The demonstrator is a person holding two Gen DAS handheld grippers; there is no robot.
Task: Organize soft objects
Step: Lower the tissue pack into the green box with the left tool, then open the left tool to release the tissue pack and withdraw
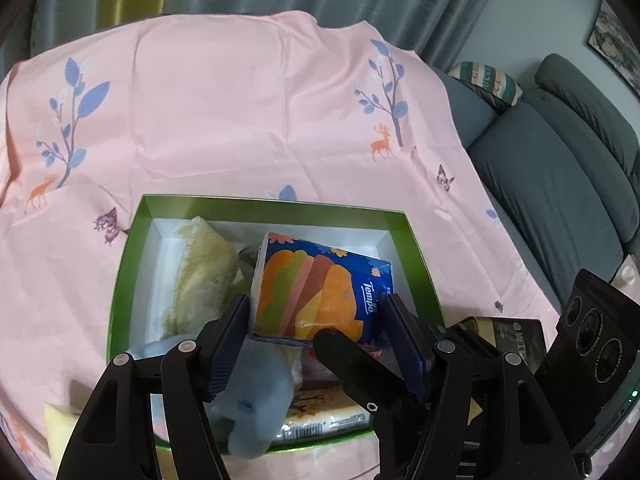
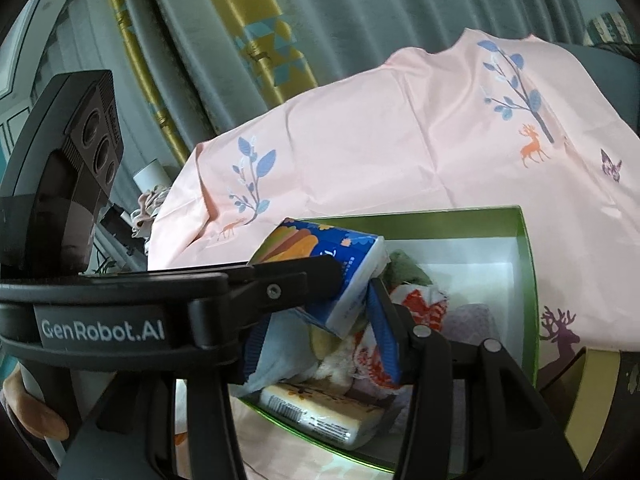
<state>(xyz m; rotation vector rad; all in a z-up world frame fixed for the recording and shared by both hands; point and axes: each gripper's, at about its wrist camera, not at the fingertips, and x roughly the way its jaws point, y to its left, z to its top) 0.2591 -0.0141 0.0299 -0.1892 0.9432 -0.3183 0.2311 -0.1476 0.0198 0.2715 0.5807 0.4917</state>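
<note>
The left gripper [image 1: 316, 316], at the lower centre of its view, clamps the blue tissue pack [image 1: 320, 288] between its pads, above the green box [image 1: 136, 248]. The right gripper [image 2: 316, 340] stands half open over a pale blue cloth [image 2: 280, 344] in the box; whether its pads press anything I cannot tell.

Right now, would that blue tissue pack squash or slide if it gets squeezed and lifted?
Probably it squashes: the tissue pack has a soft wrapper with creased corners. The wrapper looks glossy, so it may slip a little. It likely weighs little, since it sits tilted on the plush toys in the green box without sinking.
</note>
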